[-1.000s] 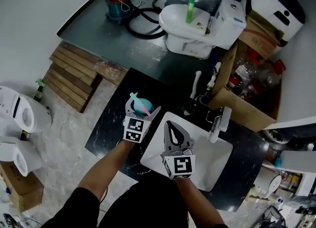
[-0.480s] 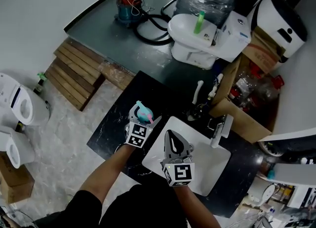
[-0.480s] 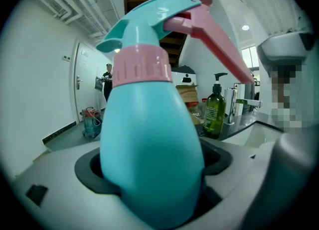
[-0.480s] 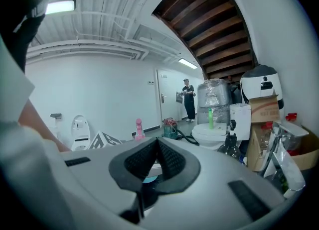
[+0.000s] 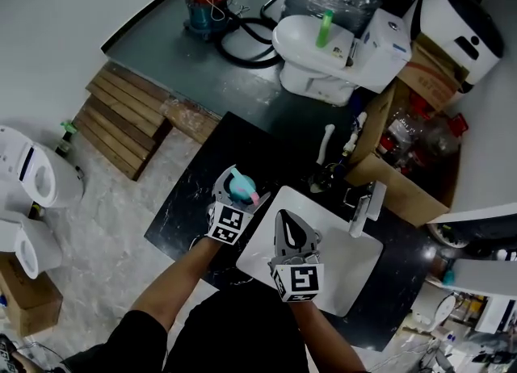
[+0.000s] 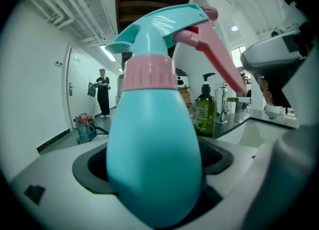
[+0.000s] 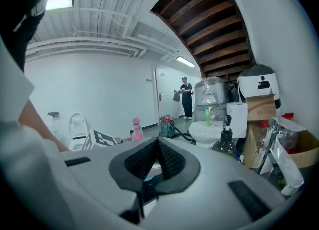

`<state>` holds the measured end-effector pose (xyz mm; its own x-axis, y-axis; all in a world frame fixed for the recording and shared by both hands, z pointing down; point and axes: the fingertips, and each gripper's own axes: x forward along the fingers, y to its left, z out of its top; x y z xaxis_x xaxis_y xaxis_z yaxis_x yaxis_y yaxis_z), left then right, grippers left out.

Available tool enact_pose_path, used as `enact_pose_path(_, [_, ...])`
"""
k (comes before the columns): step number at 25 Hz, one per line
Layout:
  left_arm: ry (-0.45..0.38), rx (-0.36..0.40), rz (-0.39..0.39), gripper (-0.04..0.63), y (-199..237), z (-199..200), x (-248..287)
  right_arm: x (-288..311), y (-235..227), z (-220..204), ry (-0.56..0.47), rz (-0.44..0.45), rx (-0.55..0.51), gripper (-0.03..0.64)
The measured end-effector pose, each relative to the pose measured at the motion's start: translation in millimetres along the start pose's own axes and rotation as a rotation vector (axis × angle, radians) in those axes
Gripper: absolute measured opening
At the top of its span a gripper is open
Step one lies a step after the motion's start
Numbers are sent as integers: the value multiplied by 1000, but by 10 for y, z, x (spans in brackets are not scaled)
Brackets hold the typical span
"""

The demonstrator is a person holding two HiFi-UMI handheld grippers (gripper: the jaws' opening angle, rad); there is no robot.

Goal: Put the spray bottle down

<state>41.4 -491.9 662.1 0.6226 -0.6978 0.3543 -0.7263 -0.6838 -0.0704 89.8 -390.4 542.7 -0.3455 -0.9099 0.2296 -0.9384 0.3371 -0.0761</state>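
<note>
A cardboard box holds bottles. The left gripper jaws clamp the teal spray bottle, pink at collar and trigger; right gripper jaws are together

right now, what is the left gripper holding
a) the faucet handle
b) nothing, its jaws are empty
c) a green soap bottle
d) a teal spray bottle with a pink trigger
d: in the left gripper view the teal spray bottle fills the space between the jaws of the left gripper, which are closed on its body.
</note>
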Motion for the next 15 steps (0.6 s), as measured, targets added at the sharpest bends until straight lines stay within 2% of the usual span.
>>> enact_pose_path(8, [-41,4,1,491,39,94,-260,-177,-30,40,-9,-12,0,14])
enact_pose_path(15, [-38,-40,27,490,33,127,-561,-299,40,94,-16,-5,13,14])
